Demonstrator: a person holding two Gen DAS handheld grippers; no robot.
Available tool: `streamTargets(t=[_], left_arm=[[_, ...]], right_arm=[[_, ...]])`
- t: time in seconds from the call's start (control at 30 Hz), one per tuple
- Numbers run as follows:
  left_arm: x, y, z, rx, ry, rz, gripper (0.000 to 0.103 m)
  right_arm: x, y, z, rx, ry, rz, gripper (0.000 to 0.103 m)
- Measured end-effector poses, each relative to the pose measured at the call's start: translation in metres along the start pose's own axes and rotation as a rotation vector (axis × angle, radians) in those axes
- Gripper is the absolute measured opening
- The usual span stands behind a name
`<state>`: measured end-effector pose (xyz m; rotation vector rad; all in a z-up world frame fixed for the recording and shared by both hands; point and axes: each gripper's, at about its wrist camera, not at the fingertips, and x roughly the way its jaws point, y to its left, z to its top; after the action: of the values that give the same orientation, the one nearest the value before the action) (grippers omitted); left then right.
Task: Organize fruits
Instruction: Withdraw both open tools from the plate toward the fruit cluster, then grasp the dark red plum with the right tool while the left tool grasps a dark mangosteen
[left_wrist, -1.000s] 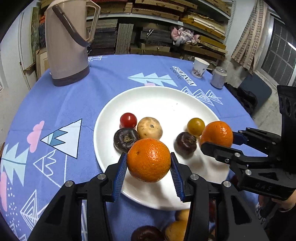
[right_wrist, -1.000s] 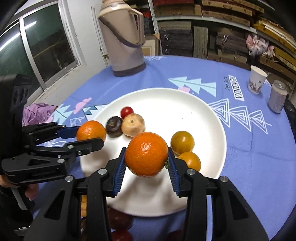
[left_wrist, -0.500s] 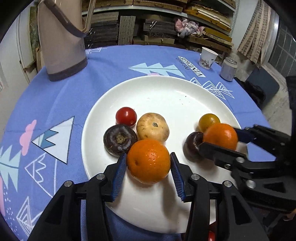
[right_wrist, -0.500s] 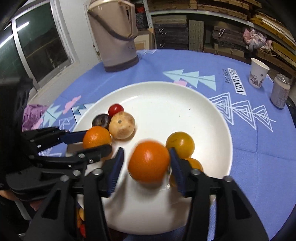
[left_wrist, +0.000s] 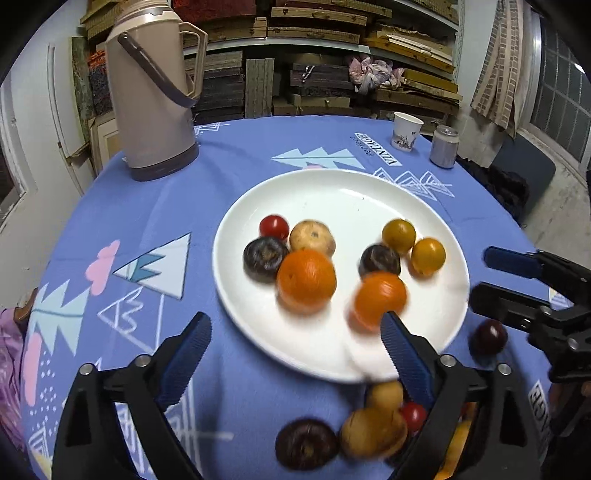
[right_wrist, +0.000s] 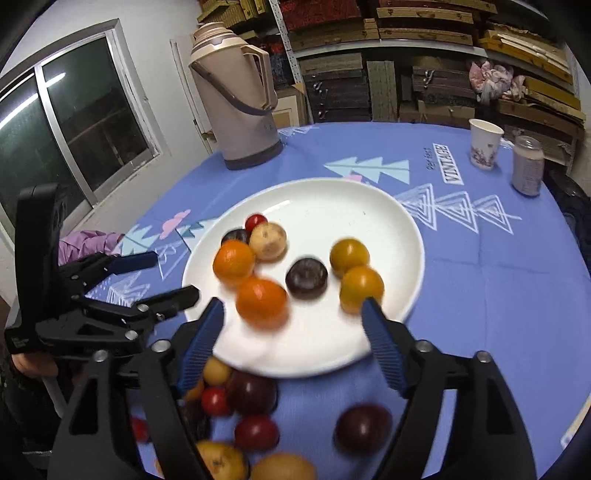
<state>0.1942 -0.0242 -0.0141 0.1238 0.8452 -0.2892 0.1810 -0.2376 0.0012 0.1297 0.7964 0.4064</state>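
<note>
Risk of rolling: left gripper (left_wrist: 295, 325) and right gripper (right_wrist: 292, 308) both opening, gripping nothing, leaving left orange (left_wrist: 306, 278) and blurred right orange (left_wrist: 380, 299) loose on plate (left_wrist: 332, 177), possibly knocking neighbours or running off the rim. Counting on plate: two oranges, two yellow fruits, two dark, one tan, one red.

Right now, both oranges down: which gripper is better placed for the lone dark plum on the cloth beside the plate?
Right, probably. The right gripper, jaws opening and empty, has the dark round plum just below its fingers. The left gripper, also opening, sees that plum far across, past the white plate.
</note>
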Motion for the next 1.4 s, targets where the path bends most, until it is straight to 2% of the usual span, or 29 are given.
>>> streamTargets(t=[0.23, 0.37, 0.43, 0.57, 0.77, 1.0, 1.03, 1.13, 1.23, 1.3, 1.37, 1.4], left_arm=[[-0.023, -0.001, -0.023, 0.011, 0.002, 0.018, 0.095], [-0.034, 0.001, -0.036, -0.011, 0.001, 0.009, 0.096], [-0.037, 0.002, -0.042, -0.026, 0.012, 0.008, 0.096], [-0.039, -0.002, -0.059, -0.026, 0.056, -0.007, 0.096], [-0.044, -0.001, -0.074, -0.02, 0.065, 0.006, 0.096], [-0.037, 0.002, -0.081, -0.023, 0.086, -0.002, 0.096], [-0.035, 0.002, -0.082, -0.028, 0.089, -0.007, 0.096], [-0.031, 0.002, -0.082, -0.029, 0.1, -0.011, 0.096], [-0.027, 0.002, -0.083, -0.029, 0.108, -0.011, 0.096], [-0.025, 0.004, -0.084, -0.033, 0.114, -0.014, 0.096], [-0.022, 0.006, -0.084, -0.043, 0.124, -0.018, 0.096], [-0.021, 0.007, -0.084, -0.047, 0.128, -0.019, 0.096]], right_arm=[[-0.031, 0.006, -0.031, -0.005, -0.019, -0.026, 0.094], [-0.045, 0.002, -0.044, 0.033, -0.027, -0.037, 0.098], [-0.049, -0.002, -0.049, 0.06, -0.02, -0.049, 0.098], [-0.05, -0.013, -0.062, 0.087, 0.041, -0.189, 0.098], [-0.055, -0.03, -0.082, 0.153, 0.041, -0.206, 0.098], [-0.035, -0.026, -0.084, 0.114, 0.074, -0.222, 0.097], [-0.031, -0.025, -0.083, 0.105, 0.076, -0.224, 0.094], [-0.013, -0.023, -0.079, 0.099, 0.117, -0.203, 0.067], [0.0, -0.024, -0.077, 0.102, 0.14, -0.21, 0.065], [0.007, -0.023, -0.075, 0.104, 0.151, -0.189, 0.056], [0.011, -0.022, -0.074, 0.098, 0.15, -0.204, 0.039], [0.012, -0.023, -0.074, 0.092, 0.148, -0.214, 0.038]])
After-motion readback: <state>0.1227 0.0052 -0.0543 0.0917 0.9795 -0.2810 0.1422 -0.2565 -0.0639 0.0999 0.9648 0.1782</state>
